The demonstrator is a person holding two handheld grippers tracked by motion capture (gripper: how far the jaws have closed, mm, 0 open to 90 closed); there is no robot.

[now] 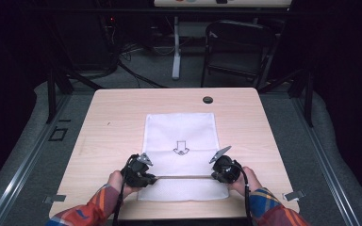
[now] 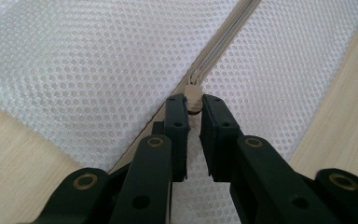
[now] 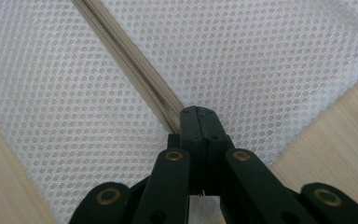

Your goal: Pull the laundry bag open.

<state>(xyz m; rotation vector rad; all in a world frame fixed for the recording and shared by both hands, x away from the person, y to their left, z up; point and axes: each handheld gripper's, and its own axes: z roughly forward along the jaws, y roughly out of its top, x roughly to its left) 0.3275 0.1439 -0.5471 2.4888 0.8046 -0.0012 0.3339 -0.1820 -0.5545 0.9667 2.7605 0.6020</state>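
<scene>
A white mesh bag (image 1: 181, 127) lies flat on the wooden table (image 1: 113, 122), with a small arrow print (image 1: 181, 149) on it. Its beige zipper (image 1: 184, 177) runs across the near end, stretched between both grippers. My left gripper (image 1: 153, 178) is at the zipper's left end; in the left gripper view its jaws (image 2: 194, 105) pinch the beige zipper pull (image 2: 193, 91). My right gripper (image 1: 214, 176) is at the right end. There its jaws (image 3: 199, 114) are pressed together on the end of the zipper tape (image 3: 135, 70), whose tip is hidden under them.
A dark round grommet (image 1: 208, 100) sits near the table's far edge. Beyond the table stand a black folding chair (image 1: 235, 47) and a white desk leg (image 1: 176, 52). Metal clips (image 1: 293, 195) sit at the near corners. Bare wood lies left and right of the bag.
</scene>
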